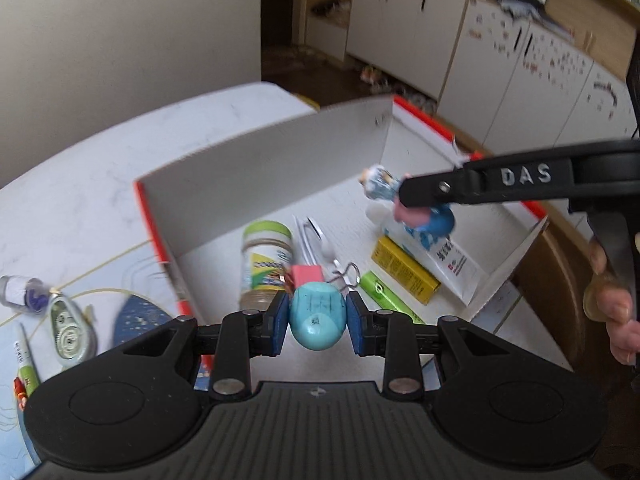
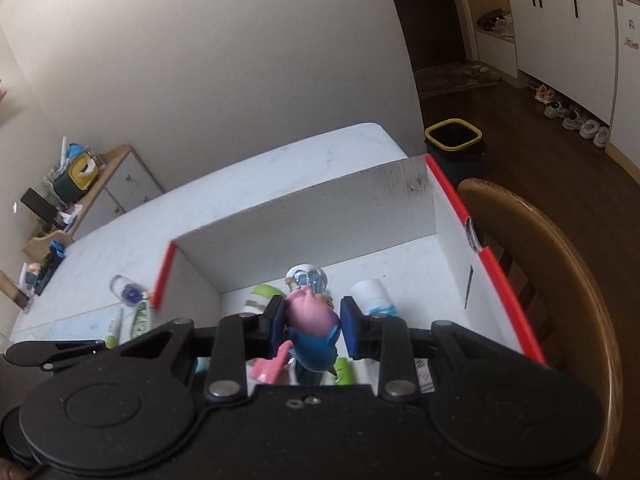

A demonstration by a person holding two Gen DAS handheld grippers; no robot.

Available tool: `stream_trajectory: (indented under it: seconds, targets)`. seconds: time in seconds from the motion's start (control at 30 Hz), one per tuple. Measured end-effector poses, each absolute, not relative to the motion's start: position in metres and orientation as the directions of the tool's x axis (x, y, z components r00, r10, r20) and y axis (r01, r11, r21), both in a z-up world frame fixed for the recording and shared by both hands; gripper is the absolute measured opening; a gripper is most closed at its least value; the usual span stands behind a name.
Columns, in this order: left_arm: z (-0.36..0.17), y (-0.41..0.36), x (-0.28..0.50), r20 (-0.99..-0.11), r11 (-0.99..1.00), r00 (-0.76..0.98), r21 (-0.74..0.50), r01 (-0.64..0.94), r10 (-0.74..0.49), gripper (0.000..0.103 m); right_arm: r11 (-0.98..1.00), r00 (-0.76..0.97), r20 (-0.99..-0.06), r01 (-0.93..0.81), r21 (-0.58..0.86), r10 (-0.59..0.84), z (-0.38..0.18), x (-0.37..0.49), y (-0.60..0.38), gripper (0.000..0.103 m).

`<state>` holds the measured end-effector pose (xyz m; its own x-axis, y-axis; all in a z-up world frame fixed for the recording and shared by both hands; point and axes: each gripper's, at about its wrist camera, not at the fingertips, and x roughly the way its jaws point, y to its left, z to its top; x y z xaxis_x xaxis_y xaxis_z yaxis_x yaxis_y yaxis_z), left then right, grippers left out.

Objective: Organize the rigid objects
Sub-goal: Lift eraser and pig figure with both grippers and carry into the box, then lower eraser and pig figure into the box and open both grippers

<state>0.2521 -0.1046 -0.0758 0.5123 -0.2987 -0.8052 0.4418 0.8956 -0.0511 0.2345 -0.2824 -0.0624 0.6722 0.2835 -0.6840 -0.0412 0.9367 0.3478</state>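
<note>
Only the left wrist view shows the left gripper [image 1: 318, 318] pinching a smooth turquoise egg-shaped object [image 1: 317, 317] above the white red-edged cardboard box [image 1: 256, 184]. In the right wrist view, the right gripper [image 2: 314, 330] clamps a glossy pink-and-blue plastic figurine [image 2: 313, 330] over that box's floor.

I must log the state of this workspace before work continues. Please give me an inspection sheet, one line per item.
Surface: white table, marbled top.
Job's things: white box with red rim holds a jar, a yellow carton and a pink binder clip.
Clutter: correction tape and a small clear bottle lie outside the box.
Grippers: left gripper grips a turquoise egg-shaped object; right gripper grips a pink and blue figurine.
Cables: nothing seen.
Surroundings: wooden chair, bin with yellow rim, white cabinets.
</note>
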Motion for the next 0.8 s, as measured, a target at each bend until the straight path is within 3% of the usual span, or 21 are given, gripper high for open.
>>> stream_trajectory:
  seconds: [0.8]
  targets:
    - [-0.124,-0.140,0.296,-0.930,0.931,0.344,0.004,0.365,-0.131,0.030,0.957,0.556,-0.780,-0.190,0.219,0.288,-0.097,0.264,-0.264,0.029]
